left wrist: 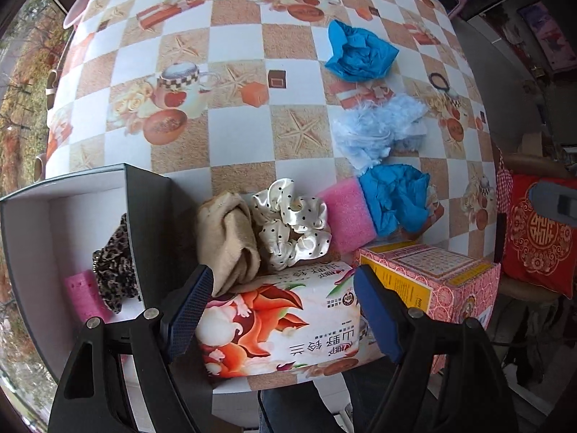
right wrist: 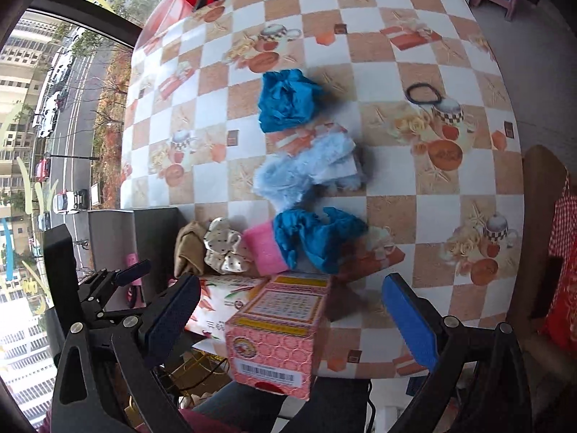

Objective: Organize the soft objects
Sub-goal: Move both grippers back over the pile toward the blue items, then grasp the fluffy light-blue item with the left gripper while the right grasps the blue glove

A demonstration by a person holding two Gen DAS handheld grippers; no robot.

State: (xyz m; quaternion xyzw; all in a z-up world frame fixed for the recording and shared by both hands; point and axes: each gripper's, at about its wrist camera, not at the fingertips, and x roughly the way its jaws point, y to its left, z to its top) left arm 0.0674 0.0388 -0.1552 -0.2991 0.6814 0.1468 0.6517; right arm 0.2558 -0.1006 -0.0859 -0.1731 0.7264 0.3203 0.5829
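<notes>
My left gripper point(left wrist: 281, 310) is open and hovers over a flowered tissue pack point(left wrist: 281, 324) at the table's near edge. The black box point(left wrist: 90, 195) to its left holds a leopard scrunchie point(left wrist: 115, 267) and a pink sponge point(left wrist: 84, 296). Beyond the pack lie a beige cloth point(left wrist: 227, 238), a polka-dot scrunchie point(left wrist: 292, 227), another pink sponge point(left wrist: 346, 213) and a crumpled blue piece point(left wrist: 396, 198). Farther out are a pale-blue fluffy item point(right wrist: 303, 169), a second blue piece point(right wrist: 288, 99) and a black hair tie point(right wrist: 423, 93). My right gripper point(right wrist: 292, 321) is open above a pink carton point(right wrist: 277, 328).
The checkered tablecloth point(left wrist: 234, 137) covers the whole table. A chair with a red cushion point(left wrist: 541, 238) stands at the right edge. A window runs along the left side. A person's legs show under the near edge.
</notes>
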